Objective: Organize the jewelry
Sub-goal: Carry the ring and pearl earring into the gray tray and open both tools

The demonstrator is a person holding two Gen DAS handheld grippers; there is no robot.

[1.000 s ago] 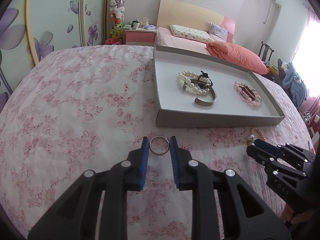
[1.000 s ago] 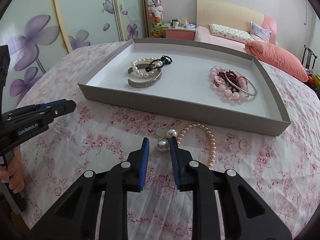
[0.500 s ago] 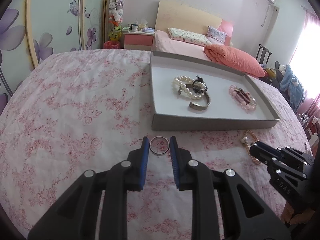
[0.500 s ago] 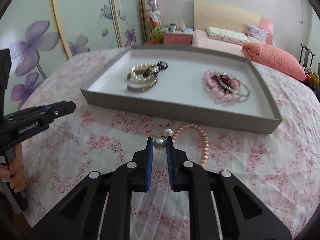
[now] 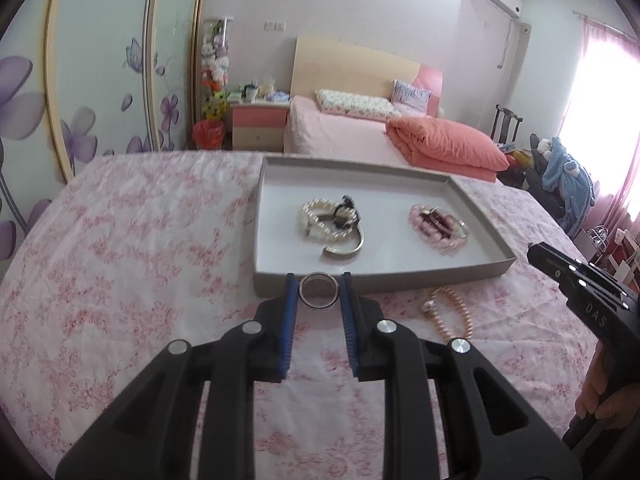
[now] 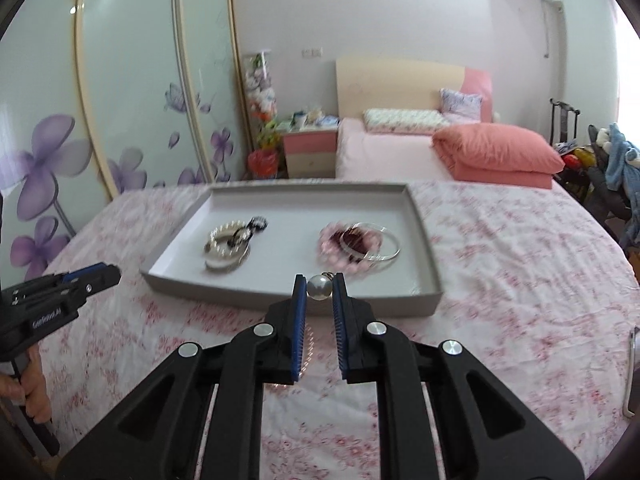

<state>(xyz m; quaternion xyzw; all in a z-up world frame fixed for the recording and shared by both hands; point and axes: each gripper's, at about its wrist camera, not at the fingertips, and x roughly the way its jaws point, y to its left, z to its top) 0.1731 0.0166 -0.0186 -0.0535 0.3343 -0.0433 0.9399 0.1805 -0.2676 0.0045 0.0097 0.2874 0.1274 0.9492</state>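
Observation:
My left gripper (image 5: pixel 319 295) is shut on a silver ring (image 5: pixel 319 285), held above the flowered bedspread just before the front wall of the grey tray (image 5: pixel 400 280). My right gripper (image 6: pixel 319 288) is shut on a single white pearl (image 6: pixel 319 287) with a small metal fitting, also raised near the tray (image 6: pixel 224 296). A pink pearl bracelet (image 5: pixel 452 312) lies on the bedspread right of the left gripper. Each gripper shows in the other's view: the right gripper (image 5: pixel 534 252) and the left gripper (image 6: pixel 112 276).
In the tray lie a white pearl bracelet with black beads and a silver cuff (image 5: pixel 328 224) and a pink bead bracelet with a thin bangle (image 5: pixel 438 228). A bed with an orange quilt (image 5: pixel 444 148), a nightstand (image 5: pixel 260 124) and flowered wardrobe doors (image 6: pixel 120 100) stand behind.
The right gripper closed on the pearl and lifted it off the bedspread. The left gripper rose with the ring. Both views now see more of the room.

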